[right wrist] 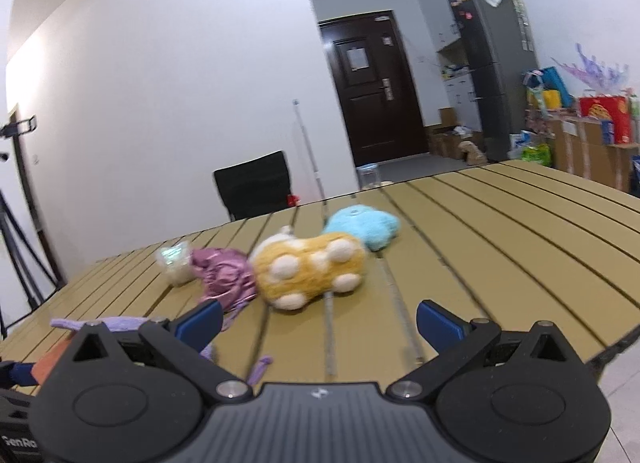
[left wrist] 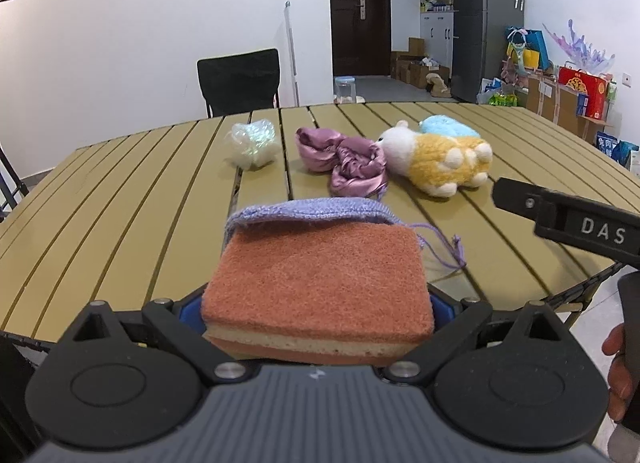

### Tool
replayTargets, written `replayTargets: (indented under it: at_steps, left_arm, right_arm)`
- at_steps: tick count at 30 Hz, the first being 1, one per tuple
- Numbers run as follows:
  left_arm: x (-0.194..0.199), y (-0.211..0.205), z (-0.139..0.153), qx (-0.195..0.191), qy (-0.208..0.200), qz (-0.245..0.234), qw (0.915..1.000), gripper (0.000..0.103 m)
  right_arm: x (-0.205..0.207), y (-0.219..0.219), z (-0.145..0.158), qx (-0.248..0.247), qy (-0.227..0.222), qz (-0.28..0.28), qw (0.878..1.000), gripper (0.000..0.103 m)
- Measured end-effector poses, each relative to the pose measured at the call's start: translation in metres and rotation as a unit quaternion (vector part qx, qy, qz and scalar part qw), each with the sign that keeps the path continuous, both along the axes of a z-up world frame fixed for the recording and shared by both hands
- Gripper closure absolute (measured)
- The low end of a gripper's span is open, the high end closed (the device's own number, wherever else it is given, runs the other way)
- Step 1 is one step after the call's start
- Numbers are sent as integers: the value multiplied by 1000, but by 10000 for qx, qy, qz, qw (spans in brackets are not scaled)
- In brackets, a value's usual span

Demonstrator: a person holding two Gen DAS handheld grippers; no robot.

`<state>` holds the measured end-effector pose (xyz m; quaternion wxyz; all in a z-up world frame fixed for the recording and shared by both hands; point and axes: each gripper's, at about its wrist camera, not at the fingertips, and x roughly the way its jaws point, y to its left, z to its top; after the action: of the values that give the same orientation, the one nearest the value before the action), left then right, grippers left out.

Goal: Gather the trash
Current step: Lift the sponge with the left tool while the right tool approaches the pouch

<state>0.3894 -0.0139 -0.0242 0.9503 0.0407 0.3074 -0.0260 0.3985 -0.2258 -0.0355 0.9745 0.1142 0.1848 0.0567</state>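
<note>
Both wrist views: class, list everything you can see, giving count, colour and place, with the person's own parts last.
sponge: one, orange, in left tool, tucked into pouch mouth
knit pouch: one, lilac, table front
satin cloth: one, pink, table middle
plush toy: one, yellow-white, beside cloth
blue plush: one, behind toy
plastic wrap: one, clear, left of cloth
table: one, tan slats
chair: one, black, behind table
left tool: shut on sponge
right tool: open, empty
hand: one, right edge

The left gripper [left wrist: 318, 305] grips a sponge [left wrist: 318, 287], apparently above the table [left wrist: 120, 215].
</note>
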Motion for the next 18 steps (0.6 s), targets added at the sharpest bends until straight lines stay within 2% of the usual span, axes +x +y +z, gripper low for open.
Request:
replayTargets:
  at_steps: [6, 11, 16, 18]
  left_arm:
    - [1, 7, -2, -111, 121, -180, 9997, 3]
    - [-1, 7, -4, -48, 130, -203, 9997, 3]
    - [3, 6, -8, -2, 187, -214, 9996, 3]
    - [4, 7, -10, -3, 216, -217, 9995, 3]
  right_arm:
    - [11, 21, -7, -143, 138, 144, 9997, 0]
    - [17, 24, -7, 36, 144, 359, 9992, 1]
    - [27, 32, -9, 238, 211, 739, 9968, 17]
    - [32, 38, -11, 289, 239, 876, 9955, 37]
